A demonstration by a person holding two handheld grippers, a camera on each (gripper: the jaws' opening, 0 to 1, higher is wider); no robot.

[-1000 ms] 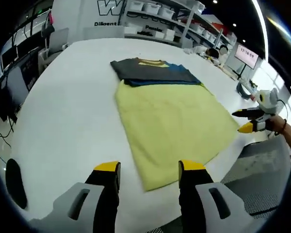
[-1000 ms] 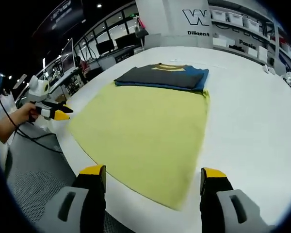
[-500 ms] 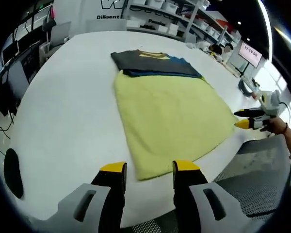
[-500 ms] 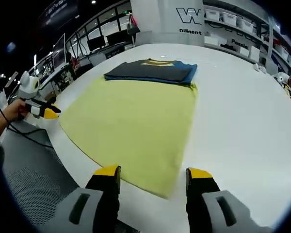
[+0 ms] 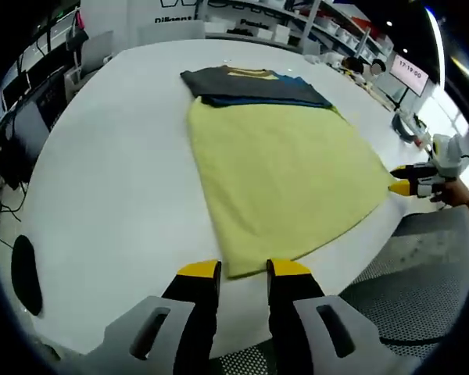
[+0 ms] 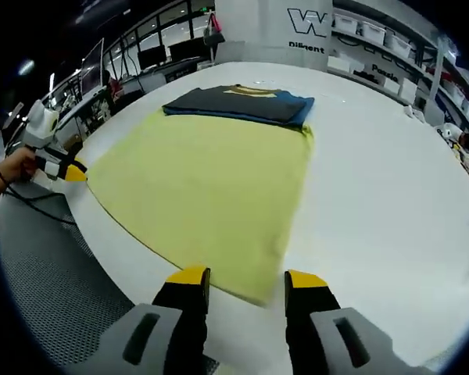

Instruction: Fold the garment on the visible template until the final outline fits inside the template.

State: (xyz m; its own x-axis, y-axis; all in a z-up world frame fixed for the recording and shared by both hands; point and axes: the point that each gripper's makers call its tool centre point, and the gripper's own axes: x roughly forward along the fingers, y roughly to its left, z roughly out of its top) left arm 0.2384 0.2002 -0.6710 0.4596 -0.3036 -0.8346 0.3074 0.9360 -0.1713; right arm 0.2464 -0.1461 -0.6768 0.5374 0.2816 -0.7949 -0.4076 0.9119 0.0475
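Observation:
A large yellow cloth (image 5: 281,156) (image 6: 211,172) lies flat on the white table (image 5: 109,172) (image 6: 375,195). A folded dark garment (image 5: 250,84) (image 6: 234,101) with blue and yellow trim rests on its far edge. My left gripper (image 5: 244,269) is open, its jaws close together on either side of a near corner of the cloth. It also appears at the left in the right gripper view (image 6: 74,173). My right gripper (image 6: 247,277) is open and straddles the other near corner. From the left gripper view it sits at the cloth's right corner (image 5: 399,187).
Shelves with white bins (image 6: 383,66) stand behind the table. Desks with monitors (image 5: 19,125) run along the left. A perforated grey surface (image 5: 406,289) (image 6: 47,266) lies below the near table edge. A dark oval object (image 5: 22,273) sits at the table's left edge.
Both grippers have come down toward the cloth's near corners. The jaws of each have narrowed around a corner. The cloth and garment have not moved.

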